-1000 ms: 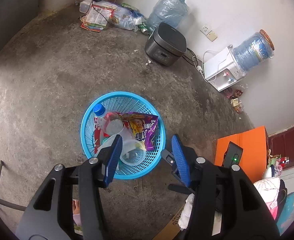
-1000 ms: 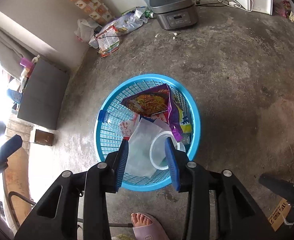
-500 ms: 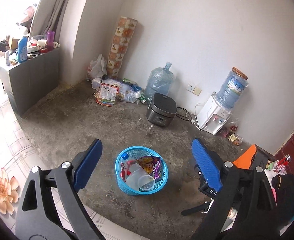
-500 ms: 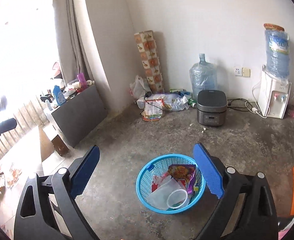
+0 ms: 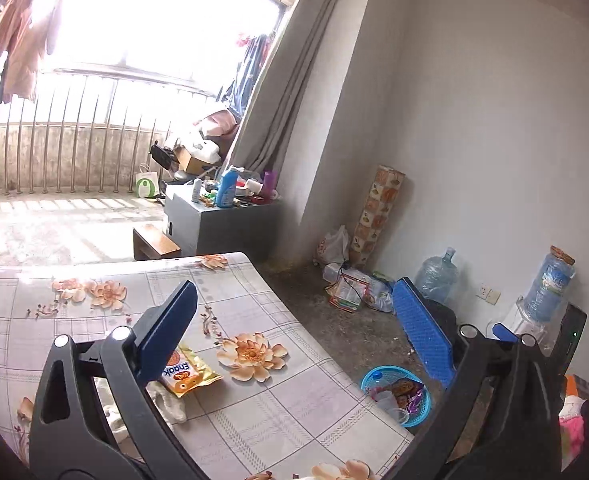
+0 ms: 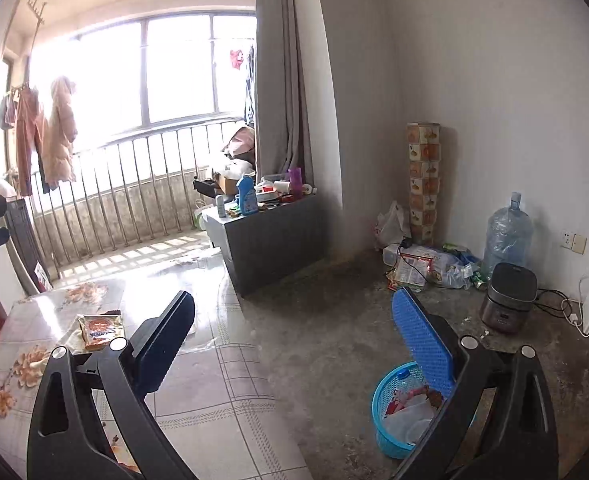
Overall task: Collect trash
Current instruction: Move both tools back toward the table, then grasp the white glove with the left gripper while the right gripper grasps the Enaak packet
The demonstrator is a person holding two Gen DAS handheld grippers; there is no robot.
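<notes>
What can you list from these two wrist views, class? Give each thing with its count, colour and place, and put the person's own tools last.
snack packet: one, yellow and orange, on the table
table: one, floral-patterned cloth, near foreground
crumpled tissue: one, white, beside the packet
basket: one, blue, on the floor, holding trash
rice cooker: one, grey, by the wall
water jugs: two, clear blue, one on the floor, one on the dispenser
cabinet: one, dark grey, bottles on top
wrapper pile: one, mixed, in the corner
left gripper: blue pads, open, empty
right gripper: blue pads, open, empty
</notes>
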